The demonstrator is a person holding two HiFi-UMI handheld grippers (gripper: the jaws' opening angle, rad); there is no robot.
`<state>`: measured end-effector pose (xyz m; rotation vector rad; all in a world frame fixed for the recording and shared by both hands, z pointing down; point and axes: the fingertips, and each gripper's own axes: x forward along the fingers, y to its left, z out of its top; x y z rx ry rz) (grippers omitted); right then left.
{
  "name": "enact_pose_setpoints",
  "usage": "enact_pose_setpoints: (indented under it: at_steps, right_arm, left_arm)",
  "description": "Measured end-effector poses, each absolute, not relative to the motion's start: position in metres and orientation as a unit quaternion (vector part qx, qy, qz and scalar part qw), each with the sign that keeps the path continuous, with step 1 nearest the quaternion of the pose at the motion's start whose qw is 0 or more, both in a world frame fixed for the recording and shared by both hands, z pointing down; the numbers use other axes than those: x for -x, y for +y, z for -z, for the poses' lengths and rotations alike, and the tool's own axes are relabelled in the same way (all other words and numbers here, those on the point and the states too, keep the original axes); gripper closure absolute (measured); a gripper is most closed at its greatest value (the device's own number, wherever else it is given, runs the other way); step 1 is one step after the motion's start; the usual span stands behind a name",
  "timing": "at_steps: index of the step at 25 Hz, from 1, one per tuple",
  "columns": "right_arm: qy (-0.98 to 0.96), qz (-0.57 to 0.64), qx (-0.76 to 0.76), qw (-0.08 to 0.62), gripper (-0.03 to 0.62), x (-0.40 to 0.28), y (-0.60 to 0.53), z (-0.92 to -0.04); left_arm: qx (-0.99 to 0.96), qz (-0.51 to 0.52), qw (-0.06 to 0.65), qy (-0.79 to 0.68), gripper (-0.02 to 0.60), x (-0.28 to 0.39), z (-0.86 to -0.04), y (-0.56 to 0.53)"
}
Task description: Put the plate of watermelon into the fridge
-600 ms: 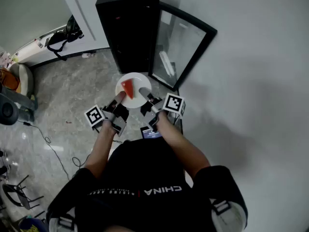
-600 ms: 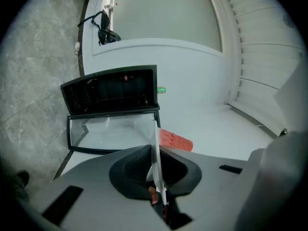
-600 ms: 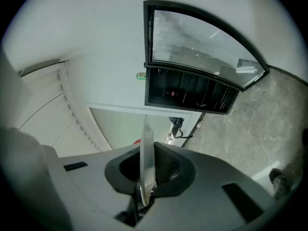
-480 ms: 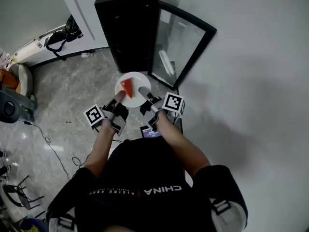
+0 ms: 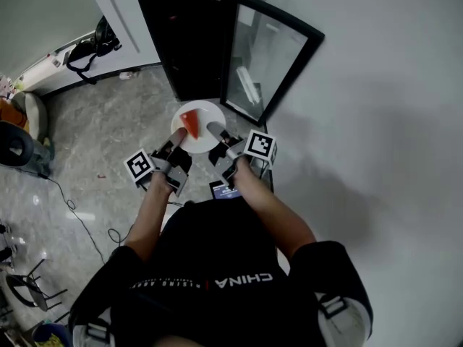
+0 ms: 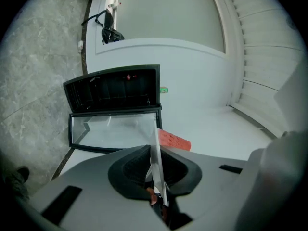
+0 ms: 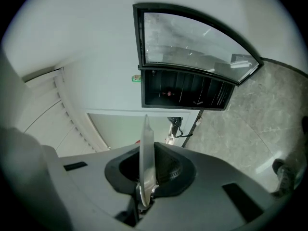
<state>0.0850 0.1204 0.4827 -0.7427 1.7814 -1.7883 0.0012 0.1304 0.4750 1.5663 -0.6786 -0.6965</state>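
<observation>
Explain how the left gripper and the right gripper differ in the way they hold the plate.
The left gripper clamps the plate at its left rim; the right gripper clamps it at the right rim. The watermelon slice lies nearer the left gripper than the right gripper. Shared: both are shut on the plate, facing the open fridge.

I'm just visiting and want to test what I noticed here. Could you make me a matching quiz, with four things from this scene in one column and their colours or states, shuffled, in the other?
Things:
1. plate
2. watermelon slice
3. fridge door
4. fridge body

Colour or state:
A. black
B. red
C. white
D. clear glass, swung open

Right pairs: 1-C, 2-B, 3-D, 4-A
</observation>
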Motion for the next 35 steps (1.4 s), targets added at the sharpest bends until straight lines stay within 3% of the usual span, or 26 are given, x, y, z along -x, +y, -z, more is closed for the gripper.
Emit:
enact_pose_setpoints:
  at_steps: [14,35]
  right_arm:
    - [0.648,0.661,0.274,0.262,0.565,-0.084,0.119,-0.485]
    - [0.684,0.662,0.249,0.177,0.565,-0.078,0.129,-0.475]
  left_arm:
    - [-0.675,0.309,0.602,-0.294,0.546,0.000,-0.474,0.131]
    - [-0.631,0.305,0.619,-0.355,0.552,0.005,-0.473,0.134]
